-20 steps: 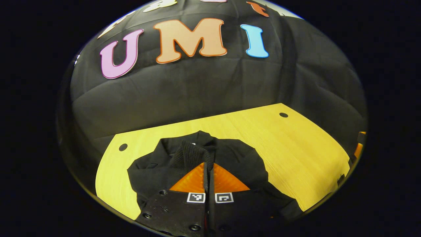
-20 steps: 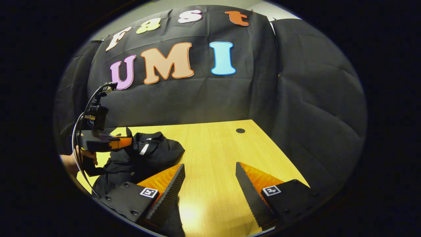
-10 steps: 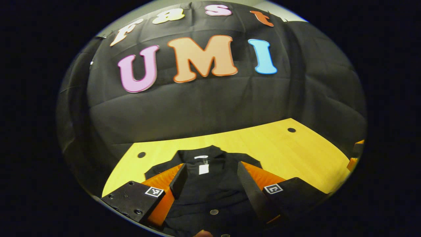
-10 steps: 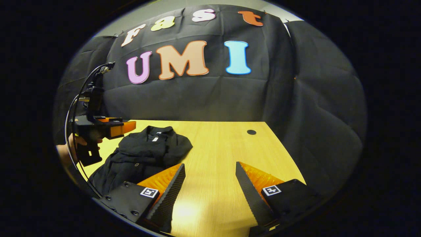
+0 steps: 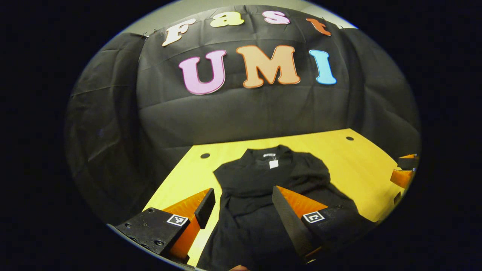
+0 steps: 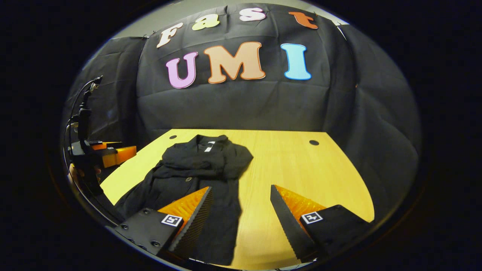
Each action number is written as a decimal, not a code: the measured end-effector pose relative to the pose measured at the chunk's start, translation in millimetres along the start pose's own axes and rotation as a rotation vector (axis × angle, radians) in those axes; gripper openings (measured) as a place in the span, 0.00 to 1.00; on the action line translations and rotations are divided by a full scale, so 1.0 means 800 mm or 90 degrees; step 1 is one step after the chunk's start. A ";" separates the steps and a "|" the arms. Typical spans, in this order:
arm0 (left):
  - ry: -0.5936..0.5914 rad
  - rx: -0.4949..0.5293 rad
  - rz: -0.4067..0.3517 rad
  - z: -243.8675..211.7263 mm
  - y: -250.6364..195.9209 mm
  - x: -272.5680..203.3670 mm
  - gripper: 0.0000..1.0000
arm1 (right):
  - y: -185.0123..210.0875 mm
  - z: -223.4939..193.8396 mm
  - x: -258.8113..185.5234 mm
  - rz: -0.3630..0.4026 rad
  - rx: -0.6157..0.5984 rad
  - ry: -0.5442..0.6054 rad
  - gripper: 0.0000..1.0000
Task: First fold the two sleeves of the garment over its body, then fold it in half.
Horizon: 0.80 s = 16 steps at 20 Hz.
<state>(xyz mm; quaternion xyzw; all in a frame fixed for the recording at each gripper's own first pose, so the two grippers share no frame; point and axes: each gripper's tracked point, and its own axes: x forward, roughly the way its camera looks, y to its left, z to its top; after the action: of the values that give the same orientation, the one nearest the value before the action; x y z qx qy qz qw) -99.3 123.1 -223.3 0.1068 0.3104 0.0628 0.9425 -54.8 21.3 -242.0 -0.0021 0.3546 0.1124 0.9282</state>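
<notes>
The left gripper (image 5: 241,205) has its fingers spread, holding nothing, above the black long-sleeved button-front garment (image 5: 269,188), which lies on the yellow wooden table (image 5: 361,165) with its collar at 12 o'clock. The right gripper (image 6: 241,205) is likewise spread and empty, the garment (image 6: 196,177) at its 10 o'clock.

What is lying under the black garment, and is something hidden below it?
The garment lies on the yellow wooden table, both sleeves folded over its body. Whatever lies between cloth and tabletop is covered and cannot be seen.
</notes>
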 end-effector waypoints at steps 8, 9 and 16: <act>0.097 -0.012 0.011 -0.137 0.061 -0.065 0.95 | 0.045 -0.095 -0.028 -0.024 -0.019 0.068 0.97; 0.109 -0.011 0.010 -0.152 0.064 -0.071 0.95 | 0.046 -0.107 -0.030 -0.028 -0.019 0.077 0.99; 0.208 -0.019 0.016 -0.257 0.068 -0.088 0.95 | 0.047 -0.183 -0.027 -0.050 -0.015 0.153 0.98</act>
<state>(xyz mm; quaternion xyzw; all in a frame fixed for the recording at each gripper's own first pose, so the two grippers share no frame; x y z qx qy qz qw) -281.4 196.4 -331.2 0.0849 0.4572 0.0956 0.8801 -174.5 40.9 -334.2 -0.0407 0.4618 0.0793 0.8825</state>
